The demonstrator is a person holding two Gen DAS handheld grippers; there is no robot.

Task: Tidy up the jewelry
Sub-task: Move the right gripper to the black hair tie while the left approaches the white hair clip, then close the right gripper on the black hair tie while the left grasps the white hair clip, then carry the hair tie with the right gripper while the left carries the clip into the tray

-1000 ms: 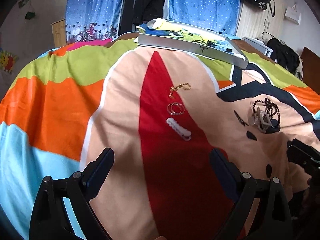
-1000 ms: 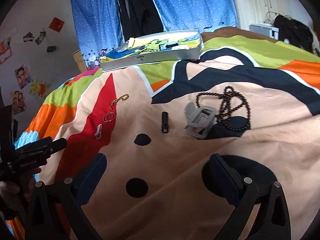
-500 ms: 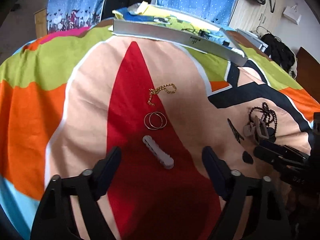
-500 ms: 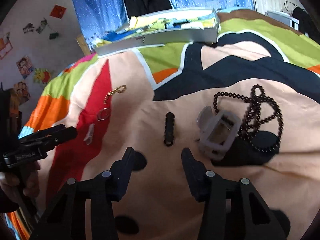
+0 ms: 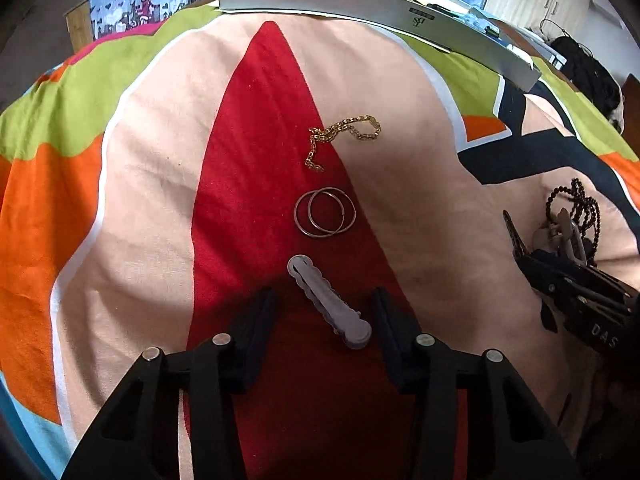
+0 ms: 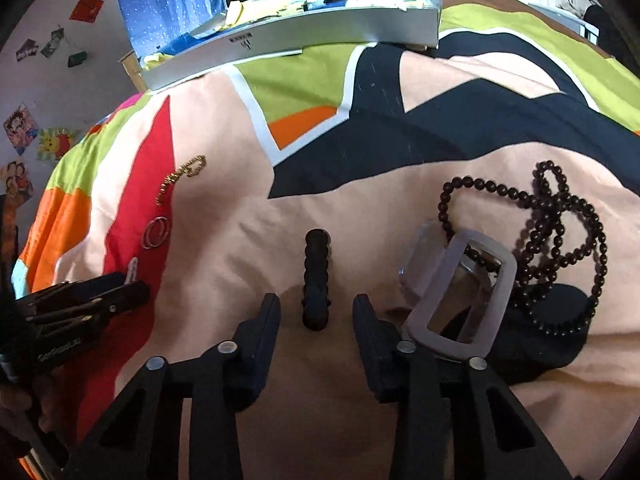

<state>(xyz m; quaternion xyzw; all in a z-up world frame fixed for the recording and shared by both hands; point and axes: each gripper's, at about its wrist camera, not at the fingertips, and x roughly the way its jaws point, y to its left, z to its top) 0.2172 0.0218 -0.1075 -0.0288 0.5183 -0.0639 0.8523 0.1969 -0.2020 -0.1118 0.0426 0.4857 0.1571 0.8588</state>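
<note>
The left gripper (image 5: 322,300) is parted to a moderate gap, its two black ribbed fingers flanking a pale grey hair clip (image 5: 328,307) with scalloped edges and rounded ends; the clip lies diagonally on the cloth between the fingers, and neither finger visibly touches it. The right gripper (image 6: 316,308) is likewise partly open and holds nothing; its fingers stand either side of the near end of a black hair clip (image 6: 316,278) with a beaded, ridged profile. Both rest on a bedspread (image 5: 152,184) of matte woven cotton printed in red, peach, orange, green, navy and white blocks. Beyond the grey clip lie two thin metal hoop earrings (image 5: 325,213), overlapping, then a gold flat-link chain (image 5: 340,136) in a loose curl. Just right of the right gripper sits a translucent grey claw clip (image 6: 460,296) of rectangular frame shape, touching a strand of dark round beads (image 6: 560,248) looped over itself. At the far edge of the bed stands a shallow silver-grey box (image 6: 320,32) with small dark printing on its side wall, too small to read. White lettering on the right gripper body reads "DAS" in the left wrist view.
</note>
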